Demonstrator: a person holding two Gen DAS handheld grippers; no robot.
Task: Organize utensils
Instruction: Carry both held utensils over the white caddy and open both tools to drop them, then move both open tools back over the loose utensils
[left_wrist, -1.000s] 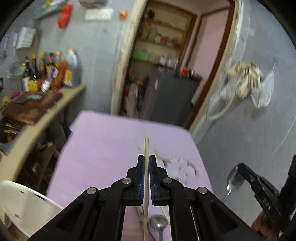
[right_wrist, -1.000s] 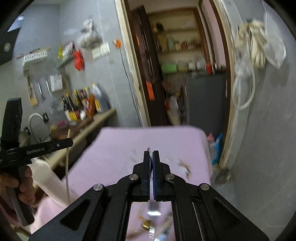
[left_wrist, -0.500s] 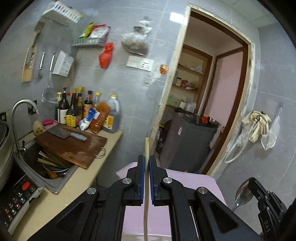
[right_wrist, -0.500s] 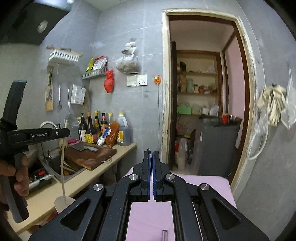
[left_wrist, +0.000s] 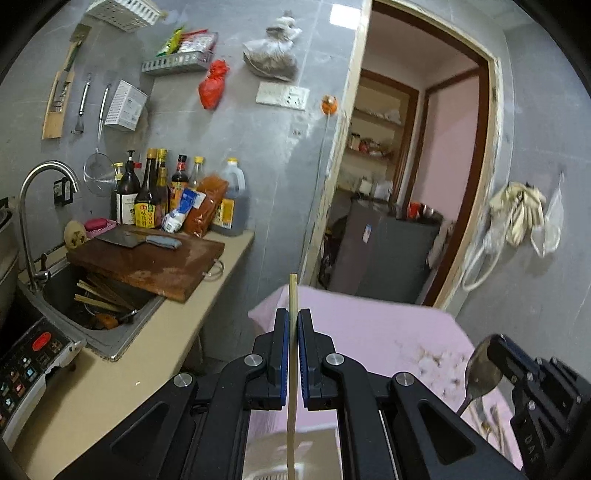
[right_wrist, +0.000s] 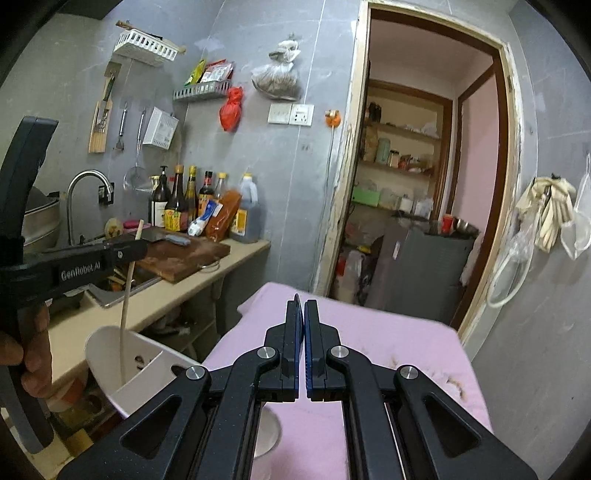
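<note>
Between my left gripper's (left_wrist: 291, 332) blue pads a pale chopstick (left_wrist: 292, 295) stands clamped upright, its tip rising above the fingers, with the pink tablecloth (left_wrist: 369, 332) beyond. At lower right my right gripper (left_wrist: 493, 354) pinches a metal spoon (left_wrist: 480, 369), bowl up.

From my right wrist, those jaws sit pressed together at the tips; the spoon itself is hidden here. At left, my left gripper (right_wrist: 138, 245) holds the chopstick (right_wrist: 125, 306) with its lower end down inside a white container (right_wrist: 107, 354).
</note>
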